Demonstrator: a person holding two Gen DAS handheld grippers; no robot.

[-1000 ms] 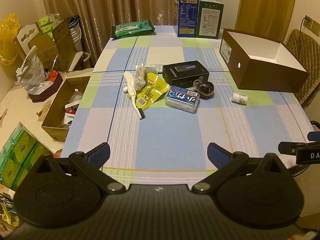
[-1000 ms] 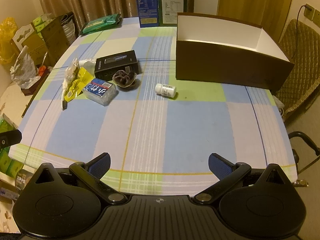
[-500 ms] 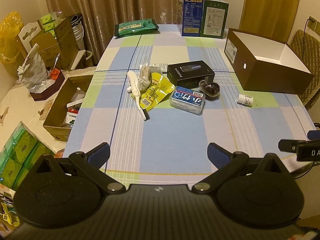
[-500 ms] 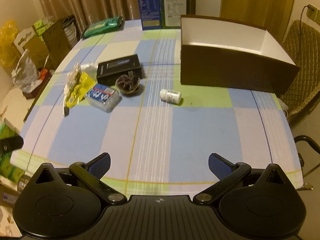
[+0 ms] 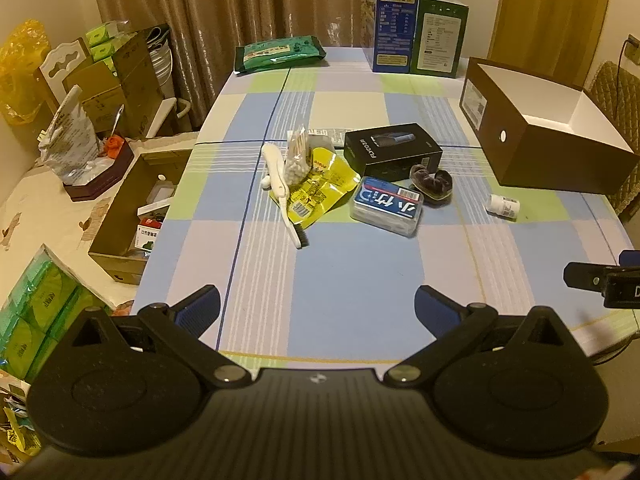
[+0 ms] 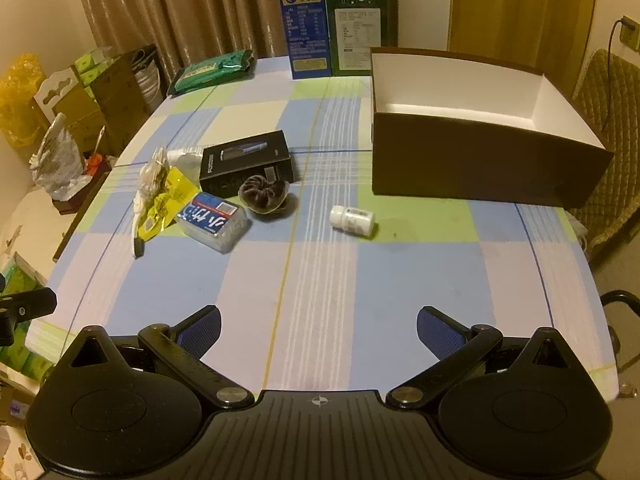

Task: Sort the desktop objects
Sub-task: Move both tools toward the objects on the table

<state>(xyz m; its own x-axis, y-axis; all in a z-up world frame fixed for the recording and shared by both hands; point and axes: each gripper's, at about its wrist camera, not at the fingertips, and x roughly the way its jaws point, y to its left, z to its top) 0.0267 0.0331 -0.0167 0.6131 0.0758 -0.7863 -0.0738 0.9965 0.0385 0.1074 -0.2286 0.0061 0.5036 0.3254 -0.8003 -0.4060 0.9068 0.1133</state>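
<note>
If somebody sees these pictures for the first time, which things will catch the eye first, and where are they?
The big brown box stands open at the right side of the checked tablecloth, showing its white inside. Left of it is a heap of small things: a black box, a yellow packet, a clear case with a blue label. A white bottle lies alone between them.

glossy yellow foil packet [image 5: 320,184]
</note>
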